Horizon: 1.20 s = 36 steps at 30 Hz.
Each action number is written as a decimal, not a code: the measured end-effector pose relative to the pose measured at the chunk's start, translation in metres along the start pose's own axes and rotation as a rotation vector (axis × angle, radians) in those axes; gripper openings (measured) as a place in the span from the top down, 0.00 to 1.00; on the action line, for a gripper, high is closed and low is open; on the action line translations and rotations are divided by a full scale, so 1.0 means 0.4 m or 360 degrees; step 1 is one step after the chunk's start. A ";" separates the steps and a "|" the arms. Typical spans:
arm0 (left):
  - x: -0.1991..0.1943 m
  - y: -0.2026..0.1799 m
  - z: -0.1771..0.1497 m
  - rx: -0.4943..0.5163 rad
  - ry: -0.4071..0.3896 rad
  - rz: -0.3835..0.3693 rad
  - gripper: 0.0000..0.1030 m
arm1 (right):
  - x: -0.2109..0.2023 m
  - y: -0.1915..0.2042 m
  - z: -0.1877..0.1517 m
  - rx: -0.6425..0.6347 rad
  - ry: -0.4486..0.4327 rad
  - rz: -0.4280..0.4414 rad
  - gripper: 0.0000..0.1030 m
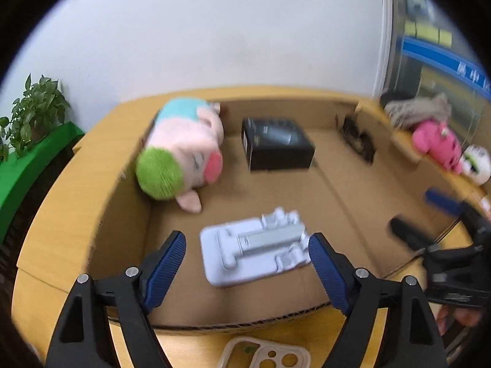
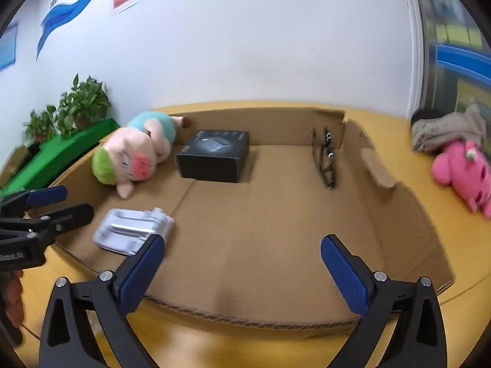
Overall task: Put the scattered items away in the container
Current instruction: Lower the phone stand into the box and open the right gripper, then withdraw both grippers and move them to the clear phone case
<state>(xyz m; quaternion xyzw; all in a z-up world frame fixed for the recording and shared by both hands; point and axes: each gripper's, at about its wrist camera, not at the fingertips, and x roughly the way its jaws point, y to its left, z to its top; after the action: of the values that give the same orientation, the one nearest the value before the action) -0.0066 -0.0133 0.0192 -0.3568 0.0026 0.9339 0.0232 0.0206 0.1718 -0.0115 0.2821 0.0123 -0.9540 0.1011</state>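
Cardboard box is already holding pig, black carton and tray, while both tongs, left and right, are hovering wide open and empty, seemingly freed for the pink plush lying on the tabletop.

Left gripper: jaws spread wide, nothing between blue pads, aimed forward and down. Right gripper: likewise spread wide, empty, same downward tilt. Seen side-on in each other's view, right gripper at left cam's right edge, left gripper at right cam's left edge, fingers parted. Held side by side, close, not touching. Bare fingers wrapped around left handle.
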 end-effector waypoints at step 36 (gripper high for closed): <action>-0.005 -0.012 -0.030 -0.0033 -0.0166 0.0029 0.13 | -0.021 -0.004 -0.018 -0.0035 -0.0168 0.0017 0.00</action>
<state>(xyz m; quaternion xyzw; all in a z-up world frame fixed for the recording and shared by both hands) 0.0031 -0.0088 0.0119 -0.3078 -0.0049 0.9514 0.0111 0.0308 0.1756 -0.0132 0.2304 0.0160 -0.9668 0.1097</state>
